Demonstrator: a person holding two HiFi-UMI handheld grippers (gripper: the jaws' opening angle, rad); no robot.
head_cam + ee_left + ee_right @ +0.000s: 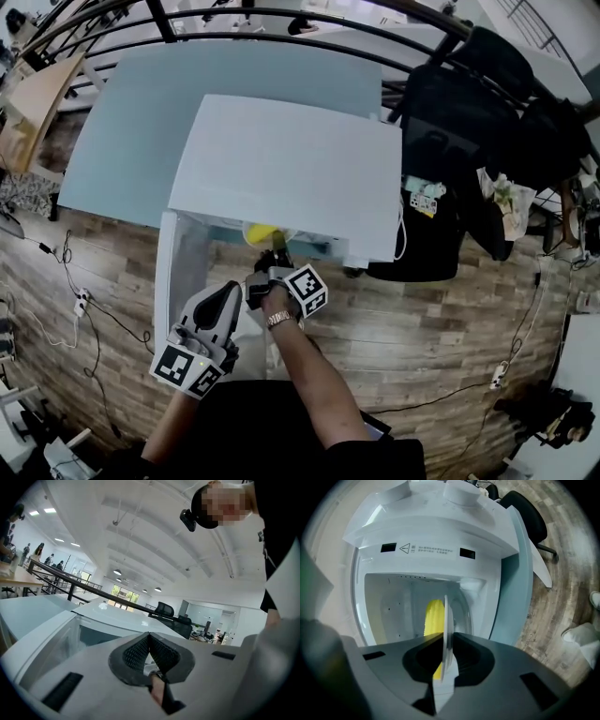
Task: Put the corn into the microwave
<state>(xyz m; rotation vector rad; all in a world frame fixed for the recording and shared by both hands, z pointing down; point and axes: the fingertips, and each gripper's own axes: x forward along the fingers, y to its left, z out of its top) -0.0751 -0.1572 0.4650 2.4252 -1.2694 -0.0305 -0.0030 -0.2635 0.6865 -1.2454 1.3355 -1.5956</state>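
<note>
Carrying corn (434, 616) on plate (445, 613), my right tongs (446, 641) clamped on its rim; left tongs (149, 637) together, empty. Next: slide it level into microwave (431, 550).

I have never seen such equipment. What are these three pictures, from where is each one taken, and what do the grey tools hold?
There is no robot: a person holds a tool with two fingers in each hand. The head view looks down from the person's head; the two gripper views ride on the tools. A white microwave stands on a table, its door open. The right gripper pinches a thin plate carrying yellow corn at the opening. The left gripper is closed and empty.
</note>
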